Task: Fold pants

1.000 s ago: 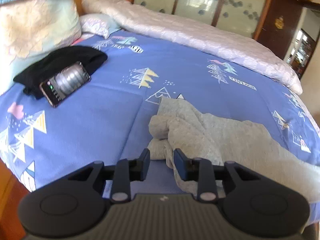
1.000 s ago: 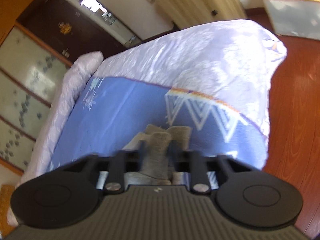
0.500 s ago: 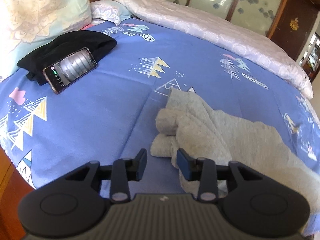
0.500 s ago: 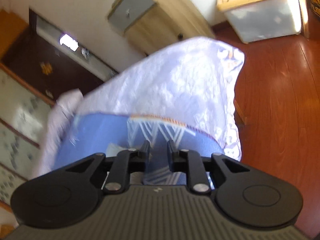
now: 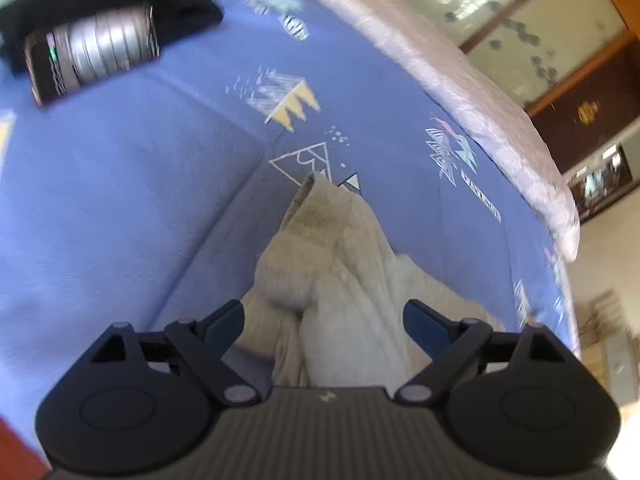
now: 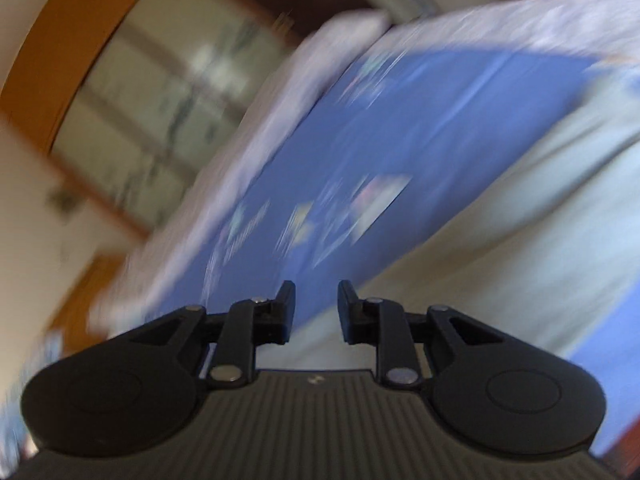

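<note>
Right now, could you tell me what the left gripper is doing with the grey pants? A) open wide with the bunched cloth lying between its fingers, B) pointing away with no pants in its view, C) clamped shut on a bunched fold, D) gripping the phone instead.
A: the left gripper stands wide open, and the bunched end of the grey pants lies on the blue bedspread between its fingers, with visible gaps at both tips.
</note>
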A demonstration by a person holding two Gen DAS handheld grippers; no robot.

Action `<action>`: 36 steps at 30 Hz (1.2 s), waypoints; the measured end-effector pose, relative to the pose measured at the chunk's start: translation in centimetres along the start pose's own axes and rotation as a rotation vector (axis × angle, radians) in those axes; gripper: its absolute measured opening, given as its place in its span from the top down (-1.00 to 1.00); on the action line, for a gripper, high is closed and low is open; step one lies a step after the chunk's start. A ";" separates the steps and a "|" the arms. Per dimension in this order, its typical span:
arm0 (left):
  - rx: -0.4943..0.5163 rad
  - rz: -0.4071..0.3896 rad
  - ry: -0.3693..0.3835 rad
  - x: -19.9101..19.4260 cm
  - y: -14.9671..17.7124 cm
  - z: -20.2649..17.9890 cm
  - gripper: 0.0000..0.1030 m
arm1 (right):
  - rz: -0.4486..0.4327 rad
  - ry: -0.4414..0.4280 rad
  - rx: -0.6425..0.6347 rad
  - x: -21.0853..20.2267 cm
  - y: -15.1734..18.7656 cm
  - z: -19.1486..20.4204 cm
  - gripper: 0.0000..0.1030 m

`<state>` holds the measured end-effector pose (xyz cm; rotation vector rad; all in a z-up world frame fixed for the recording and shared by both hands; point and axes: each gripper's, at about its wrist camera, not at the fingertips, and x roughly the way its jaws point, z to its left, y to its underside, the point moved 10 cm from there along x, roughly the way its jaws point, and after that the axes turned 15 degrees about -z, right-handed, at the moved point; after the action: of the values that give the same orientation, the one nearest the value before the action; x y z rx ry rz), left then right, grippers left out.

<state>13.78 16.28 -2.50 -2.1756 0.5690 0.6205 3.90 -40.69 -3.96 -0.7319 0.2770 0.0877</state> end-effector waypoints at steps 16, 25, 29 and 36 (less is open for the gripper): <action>0.104 -0.044 -0.031 -4.2 3.4 1.6 0.38 | 0.221 0.108 0.103 3.0 7.2 -0.8 0.82; -0.404 0.056 0.197 -0.4 4.7 5.5 -0.91 | 0.219 0.117 0.042 4.3 8.1 0.9 0.50; -0.277 0.076 0.192 2.8 5.4 2.1 0.61 | 0.220 0.134 0.017 4.9 8.9 1.5 0.49; 0.201 -0.265 0.176 -3.4 1.1 -5.2 0.66 | 0.214 0.169 -0.029 5.3 9.0 1.9 0.53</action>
<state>11.79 12.23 1.84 -2.0792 0.4050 0.2215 7.78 -32.88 -9.92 -0.7381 0.5159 0.2336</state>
